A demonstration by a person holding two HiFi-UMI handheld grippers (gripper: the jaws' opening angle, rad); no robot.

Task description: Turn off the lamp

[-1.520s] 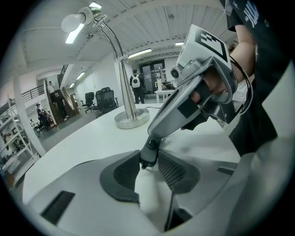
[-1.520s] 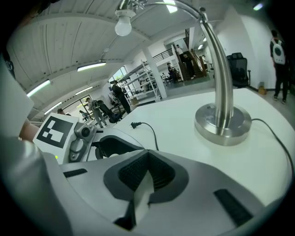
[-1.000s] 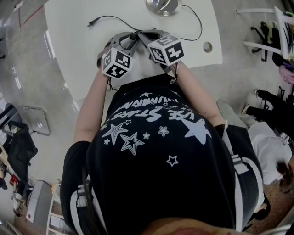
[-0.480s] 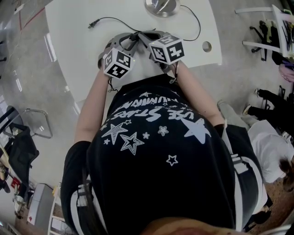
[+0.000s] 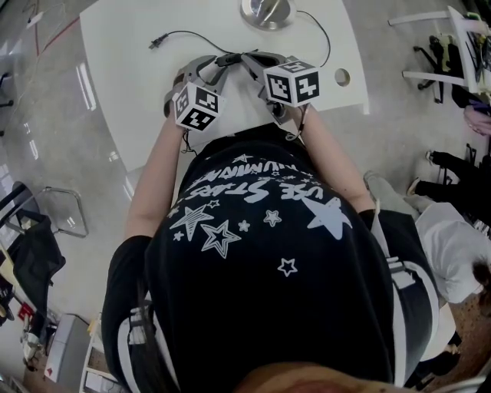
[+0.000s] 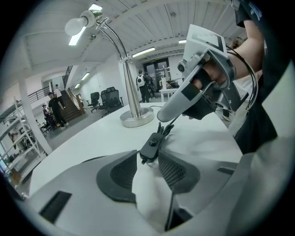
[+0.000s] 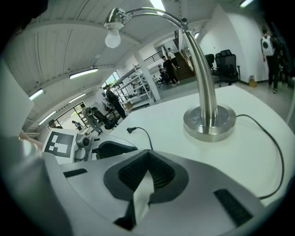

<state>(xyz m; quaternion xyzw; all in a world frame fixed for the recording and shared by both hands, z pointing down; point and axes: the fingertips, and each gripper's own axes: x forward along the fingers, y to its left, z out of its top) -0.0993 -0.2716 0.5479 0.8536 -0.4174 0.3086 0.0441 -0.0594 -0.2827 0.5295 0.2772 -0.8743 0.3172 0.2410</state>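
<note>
Clearly my left gripper (image 6: 147,152) clamped the inline switch (image 6: 150,148), so my closed right gripper (image 7: 148,156) needed to press squarely on its button (image 6: 151,143).

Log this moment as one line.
left gripper: shut on inline switch | right gripper: shut, empty | desk lamp: bulb state unclear

On my feed, the lamp (image 5: 267,11) at twelve o'clock gleams in polished, mirror-bright metal over a smooth white table (image 5: 153,92) with a soft sheen. I see the left gripper (image 6: 148,156) in matt grey plastic, its dark pads (image 6: 174,169) finely ribbed, and a black plastic switch (image 6: 152,144) with a slight gloss. At nine o'clock the grey floor (image 5: 54,153) shines glossy.
</note>
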